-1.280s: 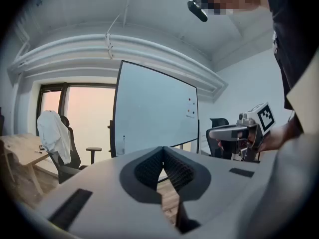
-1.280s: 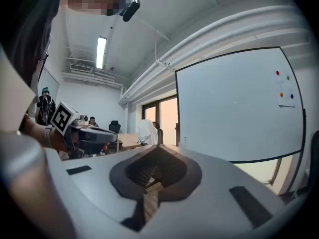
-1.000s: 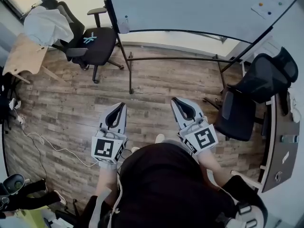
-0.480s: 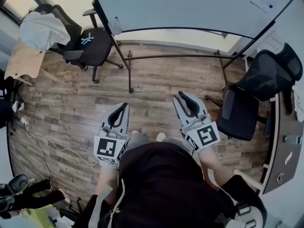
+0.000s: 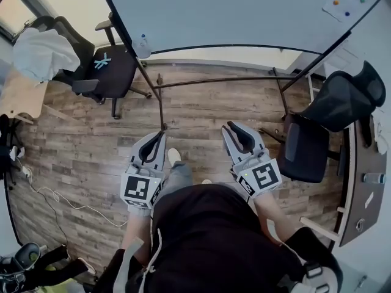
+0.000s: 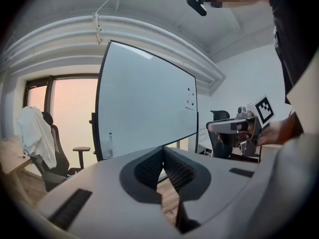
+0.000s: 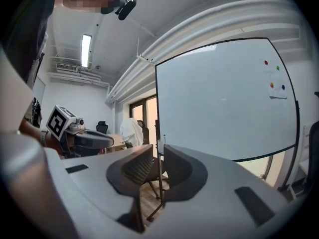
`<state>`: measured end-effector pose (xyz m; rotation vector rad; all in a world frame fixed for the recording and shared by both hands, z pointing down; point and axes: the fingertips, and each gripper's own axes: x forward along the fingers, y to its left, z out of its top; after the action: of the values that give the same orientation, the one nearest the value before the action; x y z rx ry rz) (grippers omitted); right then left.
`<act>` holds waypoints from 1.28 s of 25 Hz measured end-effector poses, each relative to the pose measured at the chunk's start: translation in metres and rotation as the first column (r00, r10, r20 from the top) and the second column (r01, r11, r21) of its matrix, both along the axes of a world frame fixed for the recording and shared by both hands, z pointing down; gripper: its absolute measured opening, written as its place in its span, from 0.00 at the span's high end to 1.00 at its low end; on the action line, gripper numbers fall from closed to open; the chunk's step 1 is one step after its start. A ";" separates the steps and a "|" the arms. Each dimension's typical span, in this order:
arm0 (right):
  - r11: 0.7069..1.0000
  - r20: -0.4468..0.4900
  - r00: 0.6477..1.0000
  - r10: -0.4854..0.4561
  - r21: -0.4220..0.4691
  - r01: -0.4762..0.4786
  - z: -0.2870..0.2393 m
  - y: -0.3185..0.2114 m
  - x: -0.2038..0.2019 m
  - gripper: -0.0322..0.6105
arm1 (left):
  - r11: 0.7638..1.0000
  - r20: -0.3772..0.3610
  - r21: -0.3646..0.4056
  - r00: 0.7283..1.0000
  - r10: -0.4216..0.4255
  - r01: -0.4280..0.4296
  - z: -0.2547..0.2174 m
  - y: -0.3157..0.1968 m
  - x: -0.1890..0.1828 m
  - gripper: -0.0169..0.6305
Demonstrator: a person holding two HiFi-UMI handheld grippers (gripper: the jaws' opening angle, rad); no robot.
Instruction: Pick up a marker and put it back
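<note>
Left hand-held gripper (image 6: 163, 151) closed, empty; right hand-held gripper (image 7: 158, 152) slightly parted, empty, large white whiteboard (image 5: 244, 11) ahead.

No legible text or numbers

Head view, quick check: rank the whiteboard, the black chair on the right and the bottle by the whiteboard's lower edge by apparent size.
1. whiteboard: largest, though cut off by the frame.
2. black chair.
3. bottle: by far the smallest.
</note>
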<state>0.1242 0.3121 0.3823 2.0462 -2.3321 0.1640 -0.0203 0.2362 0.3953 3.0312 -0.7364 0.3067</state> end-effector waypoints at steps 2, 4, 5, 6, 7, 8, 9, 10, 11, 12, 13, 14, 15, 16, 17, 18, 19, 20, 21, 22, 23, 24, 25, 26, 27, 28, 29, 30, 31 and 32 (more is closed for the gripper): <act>1.000 0.003 1.000 0.006 -0.010 -0.006 0.001 -0.023 -0.001 0.84 | 1.000 0.001 -0.004 1.000 0.017 -0.017 0.002 -0.025 0.003 0.96; 1.000 0.006 1.000 0.013 -0.020 -0.013 0.002 -0.046 -0.002 0.84 | 0.999 0.002 -0.008 0.999 0.034 -0.034 0.005 -0.050 0.006 0.96; 1.000 0.005 1.000 0.017 -0.024 -0.017 0.002 -0.058 -0.002 0.84 | 0.999 0.001 -0.010 0.999 0.043 -0.043 0.005 -0.063 0.007 0.96; 0.999 0.005 1.000 0.022 -0.029 -0.022 0.002 -0.070 -0.003 0.84 | 0.999 -0.001 -0.011 0.999 0.051 -0.051 0.005 -0.075 0.008 0.96; 0.999 0.004 1.000 0.027 -0.034 -0.027 0.002 -0.081 -0.004 0.84 | 0.998 -0.003 -0.013 0.998 0.059 -0.059 0.005 -0.087 0.008 0.96; 0.999 0.003 0.999 0.032 -0.039 -0.032 0.002 -0.093 -0.005 0.84 | 0.998 -0.004 -0.014 0.998 0.067 -0.067 0.005 -0.099 0.008 0.96; 0.998 0.001 0.999 0.037 -0.044 -0.037 0.002 -0.104 -0.007 0.84 | 0.997 -0.004 -0.016 0.997 0.074 -0.074 0.005 -0.111 0.007 0.96; 0.998 -0.003 0.999 0.041 -0.049 -0.041 0.002 -0.116 -0.009 0.84 | 0.997 -0.005 -0.020 0.997 0.081 -0.081 0.005 -0.123 0.006 0.96; 0.997 -0.008 0.999 0.046 -0.054 -0.046 0.002 -0.127 -0.012 0.84 | 0.996 -0.007 -0.023 0.996 0.088 -0.088 0.006 -0.135 0.003 0.96; 0.997 -0.013 0.999 0.050 -0.059 -0.051 0.003 -0.138 -0.015 0.84 | 0.995 -0.010 -0.026 0.996 0.093 -0.093 0.007 -0.146 0.000 0.96; 0.996 -0.017 0.998 0.055 -0.062 -0.056 0.003 -0.148 -0.018 0.84 | 0.995 -0.014 -0.028 0.995 0.098 -0.098 0.008 -0.157 -0.003 0.96; 0.996 -0.019 0.998 0.060 -0.066 -0.061 0.004 -0.158 -0.020 0.84 | 0.994 -0.018 -0.030 0.995 0.101 -0.102 0.010 -0.167 -0.005 0.96; 0.996 -0.020 0.998 0.064 -0.068 -0.065 0.005 -0.168 -0.023 0.84 | 0.994 -0.020 -0.034 0.994 0.105 -0.106 0.012 -0.176 -0.008 0.96; 0.995 -0.021 0.997 0.069 -0.070 -0.070 0.006 -0.178 -0.025 0.84 | 0.993 -0.018 -0.039 0.994 0.109 -0.110 0.015 -0.185 -0.011 0.96; 0.995 -0.022 0.997 0.072 -0.072 -0.073 0.006 -0.188 -0.028 0.84 | 0.992 -0.013 -0.045 0.993 0.114 -0.114 0.018 -0.192 -0.014 0.96; 0.994 -0.025 0.997 0.073 -0.074 -0.075 0.007 -0.197 -0.031 0.84 | 0.992 -0.009 -0.052 0.993 0.118 -0.119 0.021 -0.199 -0.017 0.96; 0.994 -0.028 0.997 0.072 -0.077 -0.073 0.008 -0.206 -0.035 0.84 | 0.991 -0.010 -0.055 0.993 0.120 -0.120 0.023 -0.205 -0.020 0.96; 0.994 -0.031 0.997 0.068 -0.081 -0.070 0.009 -0.214 -0.039 0.84 | 0.991 -0.015 -0.057 0.993 0.119 -0.119 0.024 -0.211 -0.023 0.96; 0.994 -0.034 0.997 0.063 -0.084 -0.066 0.009 -0.222 -0.043 0.84 | 0.991 -0.018 -0.060 0.993 0.116 -0.117 0.025 -0.217 -0.027 0.96; 0.994 -0.036 0.998 0.058 -0.087 -0.061 0.009 -0.229 -0.046 0.84 | 0.991 -0.016 -0.067 0.994 0.113 -0.113 0.026 -0.222 -0.030 0.96; 0.994 -0.038 0.998 0.053 -0.091 -0.056 0.010 -0.237 -0.048 0.84 | 0.991 -0.014 -0.075 0.994 0.109 -0.109 0.027 -0.227 -0.034 0.96; 0.994 -0.040 0.998 0.048 -0.094 -0.051 0.010 -0.245 -0.050 0.84 | 0.992 -0.014 -0.078 0.995 0.102 -0.103 0.027 -0.232 -0.036 0.96; 0.994 -0.041 0.998 0.042 -0.099 -0.046 0.011 -0.253 -0.051 0.84 | 0.993 -0.019 -0.077 0.996 0.092 -0.093 0.027 -0.238 -0.038 0.96; 0.994 -0.041 0.999 0.036 -0.103 -0.040 0.012 -0.262 -0.052 0.84 | 0.994 -0.022 -0.077 0.996 0.082 -0.083 0.028 -0.244 -0.040 0.96; 0.994 -0.042 0.999 0.029 -0.106 -0.034 0.013 -0.270 -0.052 0.84 | 0.994 -0.026 -0.079 0.997 0.071 -0.073 0.029 -0.249 -0.042 0.96; 0.994 -0.043 0.999 0.023 -0.109 -0.028 0.015 -0.277 -0.052 0.84 | 0.995 -0.030 -0.081 0.998 0.062 -0.065 0.030 -0.254 -0.044 0.96; 0.993 -0.044 0.999 0.016 -0.112 -0.021 0.016 -0.285 -0.052 0.84 | 0.995 -0.034 -0.083 0.998 0.053 -0.056 0.030 -0.258 -0.045 0.96; 0.993 -0.045 0.999 0.007 -0.115 -0.012 0.017 -0.292 -0.051 0.84 | 0.995 -0.035 -0.088 0.999 0.042 -0.045 0.030 -0.261 -0.047 0.96; 0.993 -0.046 0.999 -0.003 -0.117 -0.002 0.018 -0.299 -0.051 0.84 | 0.995 -0.033 -0.092 0.999 0.029 -0.032 0.030 -0.265 -0.048 0.96; 0.993 -0.047 0.999 -0.015 -0.119 0.009 0.019 -0.307 -0.050 0.84 | 0.996 -0.031 -0.091 0.999 0.018 -0.020 0.030 -0.270 -0.049 0.96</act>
<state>0.0739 0.0055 0.4013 1.9589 -2.2484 0.2444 -0.0693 -0.0339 0.4254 2.9516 -0.6725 0.2852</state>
